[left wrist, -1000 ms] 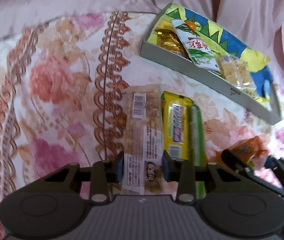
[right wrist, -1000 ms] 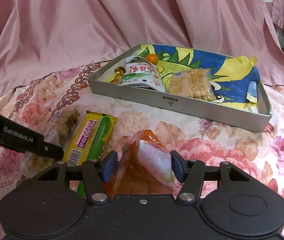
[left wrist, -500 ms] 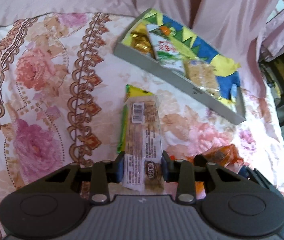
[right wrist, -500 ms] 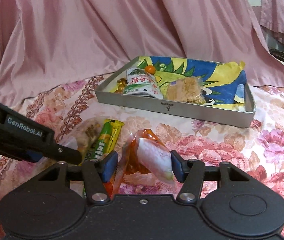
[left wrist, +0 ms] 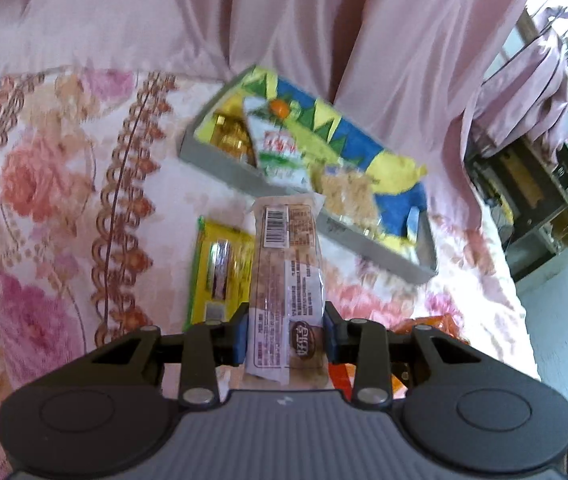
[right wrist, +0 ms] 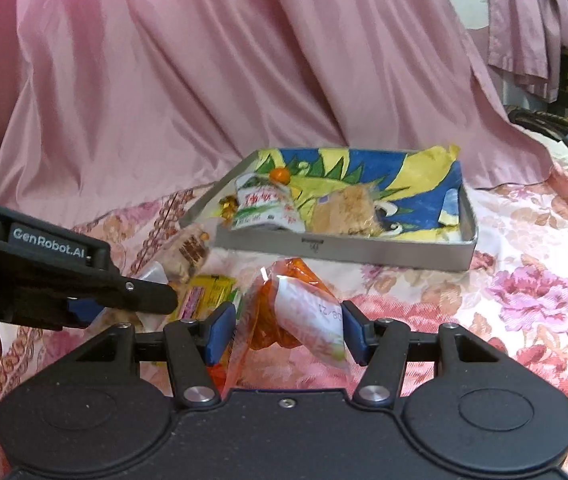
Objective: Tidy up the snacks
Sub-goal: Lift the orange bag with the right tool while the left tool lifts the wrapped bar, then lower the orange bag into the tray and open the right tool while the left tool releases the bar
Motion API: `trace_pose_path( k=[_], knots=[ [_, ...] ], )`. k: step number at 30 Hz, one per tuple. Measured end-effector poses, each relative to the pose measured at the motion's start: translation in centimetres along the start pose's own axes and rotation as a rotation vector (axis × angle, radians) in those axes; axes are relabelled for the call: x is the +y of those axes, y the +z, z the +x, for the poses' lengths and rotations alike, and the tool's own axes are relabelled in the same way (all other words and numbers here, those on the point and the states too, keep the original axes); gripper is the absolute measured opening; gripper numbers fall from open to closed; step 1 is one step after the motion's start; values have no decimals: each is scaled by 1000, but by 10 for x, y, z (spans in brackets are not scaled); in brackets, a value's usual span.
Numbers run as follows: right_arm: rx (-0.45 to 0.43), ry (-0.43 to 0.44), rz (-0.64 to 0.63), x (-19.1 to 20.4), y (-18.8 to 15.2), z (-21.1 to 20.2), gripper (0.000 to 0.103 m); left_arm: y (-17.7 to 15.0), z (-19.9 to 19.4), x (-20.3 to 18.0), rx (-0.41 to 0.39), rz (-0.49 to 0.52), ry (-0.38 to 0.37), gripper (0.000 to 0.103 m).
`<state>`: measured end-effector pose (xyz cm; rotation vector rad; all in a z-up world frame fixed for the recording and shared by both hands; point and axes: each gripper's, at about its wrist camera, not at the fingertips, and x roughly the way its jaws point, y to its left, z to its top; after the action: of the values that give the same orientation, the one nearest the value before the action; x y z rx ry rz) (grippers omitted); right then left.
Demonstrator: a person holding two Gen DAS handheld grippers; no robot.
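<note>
Left gripper [left wrist: 285, 334] around clear-wrapped bar [left wrist: 285, 264], above yellow pack [left wrist: 220, 264], near tray [left wrist: 228, 158].

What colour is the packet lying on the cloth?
Yellow with a green edge, clearest in the left wrist view.

Floral bedspread [right wrist: 523, 280] bears the grey tray [right wrist: 343, 246] and yellow-green packet [left wrist: 220, 268].

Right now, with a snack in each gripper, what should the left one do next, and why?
Probably carry the bar forward over the tray wall and let go. The left gripper is shut on it, lifted off the cloth, and its far end already overlaps the wall near the crispy pack.
</note>
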<state>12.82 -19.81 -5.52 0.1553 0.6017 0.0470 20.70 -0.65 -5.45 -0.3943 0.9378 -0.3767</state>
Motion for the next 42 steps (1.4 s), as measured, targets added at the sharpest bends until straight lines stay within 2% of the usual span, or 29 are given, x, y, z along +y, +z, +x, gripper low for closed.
trace_pose_path(
  k=[9, 15, 20, 26, 29, 32, 42],
  knots=[
    [-104, 7, 55, -12, 17, -11, 59, 9, -6, -16, -189, 95, 20, 39],
    [-149, 23, 24, -13, 40, -2, 59, 16, 10, -16, -265, 153, 44, 39],
    [-193, 18, -34, -17, 64, 17, 59, 33, 27, -2, -290, 111, 43, 39],
    [-220, -2, -99, -28, 86, 60, 59, 64, 56, 3, -334, 87, 40, 39],
    [-215, -8, -85, -35, 91, 85, 59, 80, 71, 5, -355, 90, 40, 39],
    [-204, -12, -72, -41, 95, 108, 59, 94, 88, 9, -344, 64, 43, 39],
    [-157, -35, -50, -42, 94, 172, 59, 106, 122, 14, -328, 110, 100, 39]
  ],
)
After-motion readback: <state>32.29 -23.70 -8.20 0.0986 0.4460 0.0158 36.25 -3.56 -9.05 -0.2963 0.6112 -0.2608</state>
